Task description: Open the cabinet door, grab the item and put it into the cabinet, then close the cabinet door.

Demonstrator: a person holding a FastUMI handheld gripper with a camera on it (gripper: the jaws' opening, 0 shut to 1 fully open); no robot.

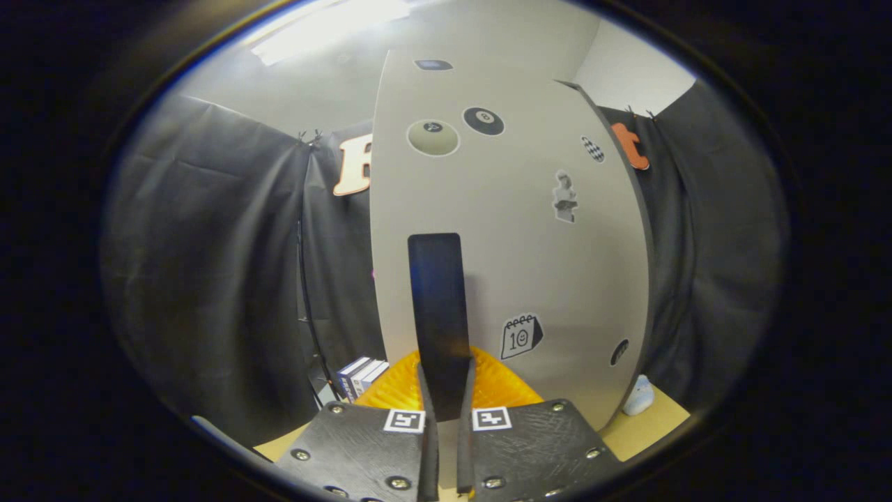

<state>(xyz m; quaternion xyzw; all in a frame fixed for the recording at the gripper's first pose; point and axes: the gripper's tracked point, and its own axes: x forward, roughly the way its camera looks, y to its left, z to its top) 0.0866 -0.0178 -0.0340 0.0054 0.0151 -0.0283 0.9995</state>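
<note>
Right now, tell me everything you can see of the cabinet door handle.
The handle is a dark, flat, upright bar on the pale grey cabinet door, near the door's left edge and low on the panel. It looks smooth, like plastic or coated metal. Its lower end sits between the fingers of the gripper, which are closed narrowly around it and appear to press on both sides.

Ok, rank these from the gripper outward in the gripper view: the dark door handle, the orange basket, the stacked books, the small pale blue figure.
1. Dark door handle: between the fingers of the gripper.
2. Orange basket: just ahead, below the handle.
3. Stacked books and small pale blue figure: books at the cabinet's left foot, figure at its right; too close to call.
</note>
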